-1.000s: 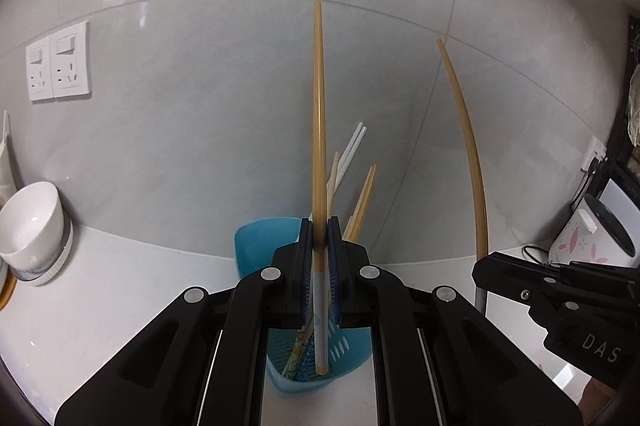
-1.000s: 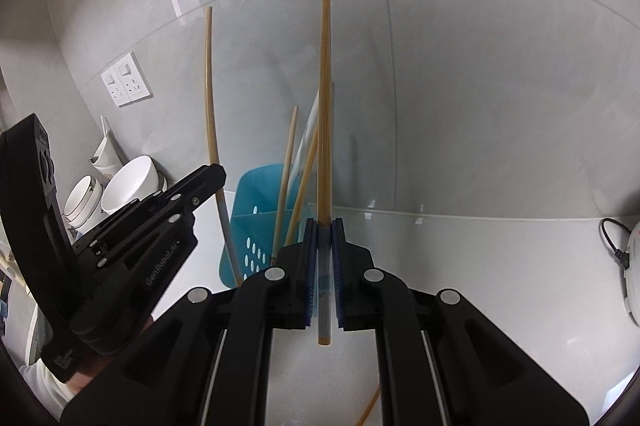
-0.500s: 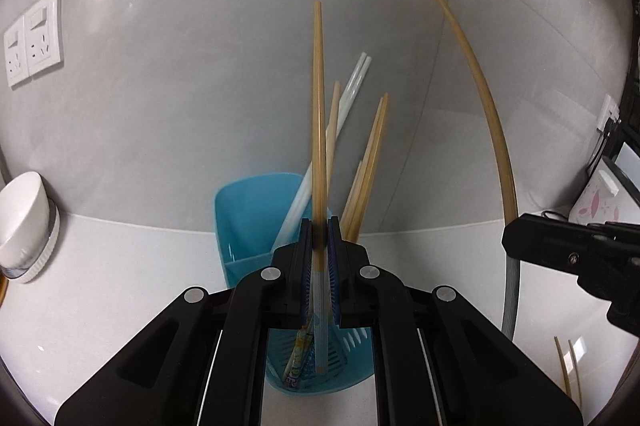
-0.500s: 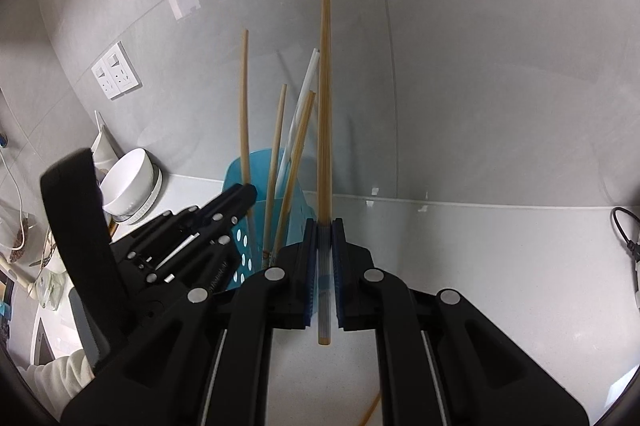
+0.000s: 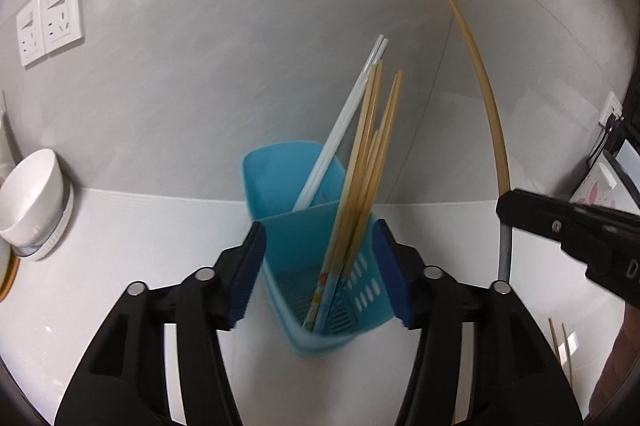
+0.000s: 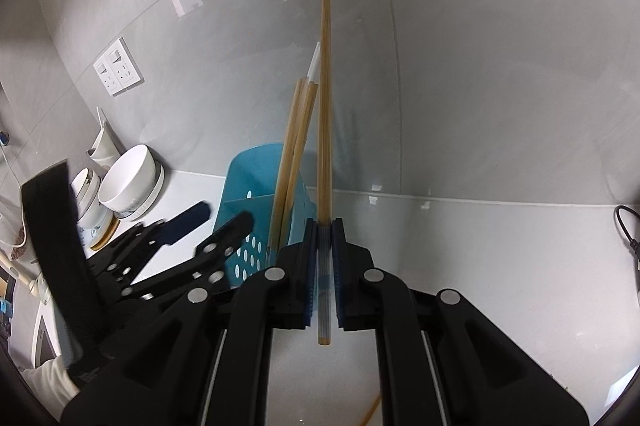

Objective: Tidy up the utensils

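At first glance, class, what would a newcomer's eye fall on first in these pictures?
First, the blue holder on the white counter against the wall, chopsticks leaning inside it. The left gripper is opening around it, nothing between its pads. Next, the right gripper, shut on one upright chopstick beside the holder.

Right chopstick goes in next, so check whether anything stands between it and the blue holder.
Nothing solid bars the way. The chopstick in the right gripper is beside the holder. The left gripper, jaws opening, straddles the holder's near compartment and crowds it, and chopsticks already lean there.
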